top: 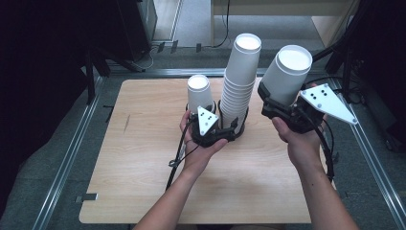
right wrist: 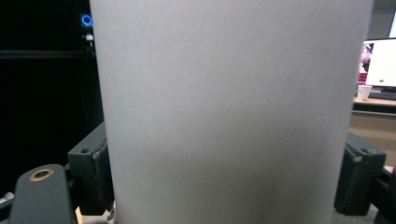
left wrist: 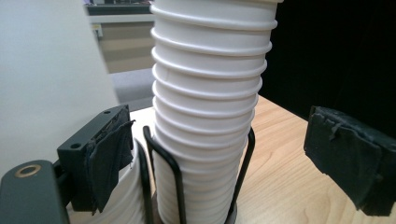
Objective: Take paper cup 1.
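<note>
High view shows the right gripper (top: 280,98) clamped on a single white paper cup (top: 287,72), held upside down and tilted above the table's right side. The left gripper (top: 218,125) has its jaws apart around the tall stack of paper cups (top: 241,79), not pressing it. This stack stands in a black wire holder (left wrist: 243,168) on the wooden table (top: 143,163). Just beside it, another cup (top: 199,93) stands upside down.

The stack of white paper cups (left wrist: 205,112) stands in a black wire holder (left wrist: 175,182) on the wooden table (left wrist: 285,177), between the left gripper's (left wrist: 233,158) parted jaws, neither pad touching it.
</note>
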Available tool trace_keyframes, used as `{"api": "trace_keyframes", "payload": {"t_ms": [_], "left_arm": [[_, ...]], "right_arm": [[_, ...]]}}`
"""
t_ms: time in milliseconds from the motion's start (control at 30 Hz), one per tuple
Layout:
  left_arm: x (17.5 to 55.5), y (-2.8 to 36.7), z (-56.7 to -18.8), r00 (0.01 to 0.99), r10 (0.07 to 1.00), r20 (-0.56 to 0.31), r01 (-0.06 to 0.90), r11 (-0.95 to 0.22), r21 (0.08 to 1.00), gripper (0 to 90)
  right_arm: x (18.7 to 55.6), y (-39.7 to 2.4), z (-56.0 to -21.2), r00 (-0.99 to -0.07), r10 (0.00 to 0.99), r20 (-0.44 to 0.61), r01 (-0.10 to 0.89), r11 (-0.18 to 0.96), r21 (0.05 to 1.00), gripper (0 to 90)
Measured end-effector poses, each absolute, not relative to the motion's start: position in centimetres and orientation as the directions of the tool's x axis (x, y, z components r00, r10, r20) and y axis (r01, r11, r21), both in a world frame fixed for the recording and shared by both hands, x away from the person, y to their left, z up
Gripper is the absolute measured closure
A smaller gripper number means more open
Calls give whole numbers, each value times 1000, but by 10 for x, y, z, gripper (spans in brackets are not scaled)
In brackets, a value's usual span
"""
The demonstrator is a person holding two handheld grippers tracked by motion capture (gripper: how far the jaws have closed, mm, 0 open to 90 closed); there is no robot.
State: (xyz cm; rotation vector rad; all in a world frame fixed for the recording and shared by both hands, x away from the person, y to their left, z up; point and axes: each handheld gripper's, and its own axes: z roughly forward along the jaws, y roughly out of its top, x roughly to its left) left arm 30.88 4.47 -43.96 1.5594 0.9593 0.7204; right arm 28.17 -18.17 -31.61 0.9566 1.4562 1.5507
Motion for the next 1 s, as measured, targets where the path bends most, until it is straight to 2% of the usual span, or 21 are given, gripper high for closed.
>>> {"api": "trace_keyframes", "payload": {"t_ms": [467, 533, 667, 767, 1000], "left_arm": [[276, 76, -447, 508, 860, -56, 217, -65, 974, 72], [273, 79, -448, 525, 848, -66, 224, -62, 973, 9], [268, 85, -451, 528, 846, -74, 230, -59, 971, 9], [262, 91, -453, 532, 844, -68, 233, -69, 970, 9], [248, 95, -461, 542, 840, -38, 236, -108, 966, 9]], "right_arm": [[266, -176, -363, -433, 901, -37, -21, 31, 999, 135], [264, -173, -369, -429, 902, -52, -20, 48, 999, 137], [259, -168, -377, -447, 892, -69, -14, 70, 997, 138], [255, -164, -387, -438, 893, -105, -25, 105, 994, 138], [253, -164, -407, -426, 899, -101, 11, 116, 993, 140]]}}
